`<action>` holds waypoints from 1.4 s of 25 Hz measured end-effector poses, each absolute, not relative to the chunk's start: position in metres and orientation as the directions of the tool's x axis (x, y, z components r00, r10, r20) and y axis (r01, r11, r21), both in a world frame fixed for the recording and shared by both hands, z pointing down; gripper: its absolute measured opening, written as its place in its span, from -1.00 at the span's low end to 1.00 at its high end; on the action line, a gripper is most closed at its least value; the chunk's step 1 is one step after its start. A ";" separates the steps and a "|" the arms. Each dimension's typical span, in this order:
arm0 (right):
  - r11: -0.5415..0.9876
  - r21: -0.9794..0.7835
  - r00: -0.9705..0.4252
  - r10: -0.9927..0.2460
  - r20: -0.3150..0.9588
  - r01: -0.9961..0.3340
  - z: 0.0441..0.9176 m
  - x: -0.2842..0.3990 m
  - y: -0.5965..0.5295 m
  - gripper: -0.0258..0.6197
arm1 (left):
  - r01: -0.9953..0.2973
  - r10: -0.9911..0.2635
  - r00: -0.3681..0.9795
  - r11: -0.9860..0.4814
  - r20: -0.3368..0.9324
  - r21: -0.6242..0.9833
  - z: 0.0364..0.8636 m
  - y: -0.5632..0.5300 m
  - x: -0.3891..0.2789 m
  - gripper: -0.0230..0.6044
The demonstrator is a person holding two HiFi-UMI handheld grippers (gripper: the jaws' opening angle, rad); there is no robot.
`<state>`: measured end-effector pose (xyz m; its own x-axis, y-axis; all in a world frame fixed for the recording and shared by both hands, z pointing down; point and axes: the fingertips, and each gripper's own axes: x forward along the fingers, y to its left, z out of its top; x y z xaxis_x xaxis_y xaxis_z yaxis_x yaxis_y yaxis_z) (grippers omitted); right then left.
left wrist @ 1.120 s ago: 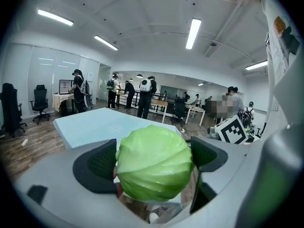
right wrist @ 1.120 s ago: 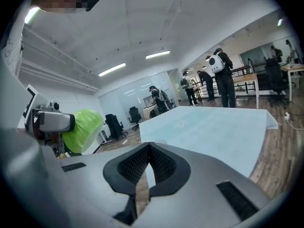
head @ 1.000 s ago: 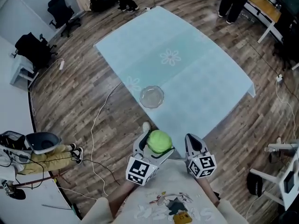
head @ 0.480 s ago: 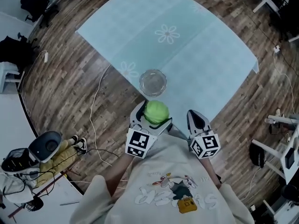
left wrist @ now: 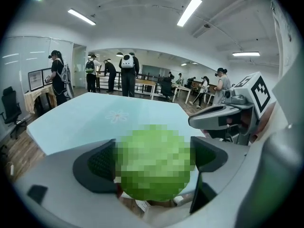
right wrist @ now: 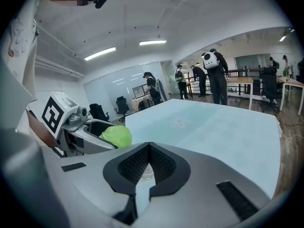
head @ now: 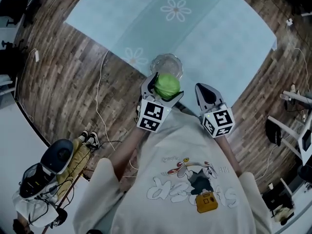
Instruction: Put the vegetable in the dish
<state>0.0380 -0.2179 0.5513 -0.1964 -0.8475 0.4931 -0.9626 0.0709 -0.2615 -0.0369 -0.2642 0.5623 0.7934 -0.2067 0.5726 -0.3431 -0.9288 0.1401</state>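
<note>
At the near edge of the desk [head: 219, 38], a round green vegetable [head: 166, 84] is being gripped between the two jaws of the left claw [head: 167, 87], one pad being pressed against each side of it. The vegetable is being held in the air, clear of the light blue cloth, and nothing else is being carried.

The clear glass dish [head: 158, 62] is being shown just ahead of the vegetable, along the line in which the left claw is pointing; from the head view the vegetable is overlapping the dish's near rim. How high above the dish it is being held cannot be told. Being ball-shaped, the vegetable is offering no long axis to line up.

The right claw [head: 201, 89] is being kept closed on nothing, just beside the left and to its right, so the short forward carry and release are judged to be falling to the left claw.
</note>
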 end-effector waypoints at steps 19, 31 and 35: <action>-0.116 -0.263 -0.076 -0.781 0.620 -0.958 0.621 0.019 -0.271 -0.86 | -0.167 0.007 0.741 -0.967 0.672 0.195 0.672 -0.309 -0.026 0.65; -0.150 -0.257 -0.067 -0.734 0.676 -0.955 0.642 0.008 -0.268 -0.86 | -0.156 0.067 0.694 -0.958 0.717 0.241 0.720 -0.312 -0.020 0.65; -0.158 -0.257 -0.062 -0.731 0.679 -0.953 0.643 0.014 -0.264 -0.86 | -0.193 0.044 0.676 -0.953 0.736 0.234 0.732 -0.312 -0.014 0.65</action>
<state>0.0138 -0.2638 0.6432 -0.0620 -0.7313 0.6792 -0.9534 -0.1580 -0.2571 -0.0144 -0.3124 0.7318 0.6756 0.0439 0.7360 -0.1930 -0.9529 0.2340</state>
